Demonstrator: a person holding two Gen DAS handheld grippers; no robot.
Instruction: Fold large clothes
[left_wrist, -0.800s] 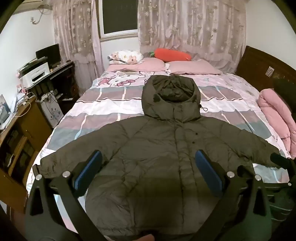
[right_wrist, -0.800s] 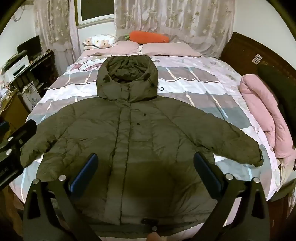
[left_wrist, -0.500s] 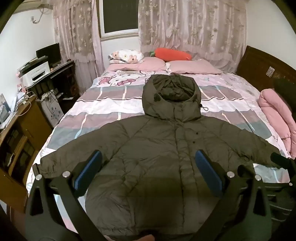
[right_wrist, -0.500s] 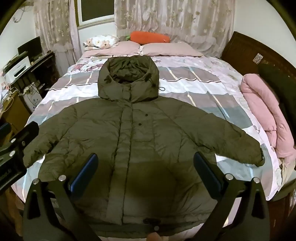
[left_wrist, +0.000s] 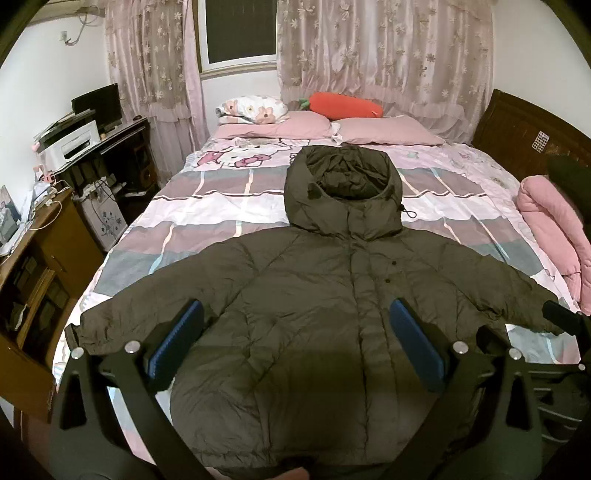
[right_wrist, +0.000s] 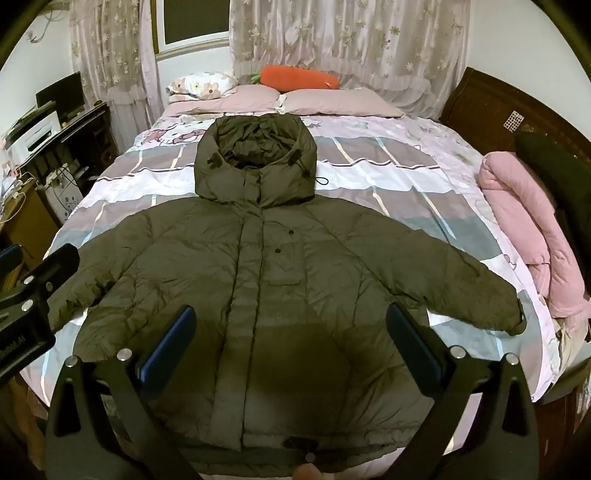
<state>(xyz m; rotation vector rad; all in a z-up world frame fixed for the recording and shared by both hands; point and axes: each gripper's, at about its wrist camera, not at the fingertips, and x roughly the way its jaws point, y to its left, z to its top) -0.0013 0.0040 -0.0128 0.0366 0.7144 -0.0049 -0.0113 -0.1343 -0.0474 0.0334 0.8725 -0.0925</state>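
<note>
A dark olive hooded puffer jacket (left_wrist: 314, 295) lies flat, front up, on the bed, both sleeves spread out and the hood toward the pillows. It also shows in the right wrist view (right_wrist: 258, 280). My left gripper (left_wrist: 295, 343) is open and empty, held above the jacket's lower left half. My right gripper (right_wrist: 288, 341) is open and empty, above the jacket's lower middle. The left gripper's body (right_wrist: 33, 295) shows at the left edge of the right wrist view, near the left sleeve cuff.
The bed (left_wrist: 207, 221) has a pink and grey patterned sheet. Pink pillows (left_wrist: 384, 131) and an orange carrot cushion (left_wrist: 343, 105) lie at its head. A rolled pink blanket (right_wrist: 524, 221) lies on the right side. A desk with a printer (left_wrist: 70, 146) stands left.
Both grippers have drifted slightly; the jacket sits a little more to the right in the right wrist view. The jacket itself has not moved, and both grippers stay open.
</note>
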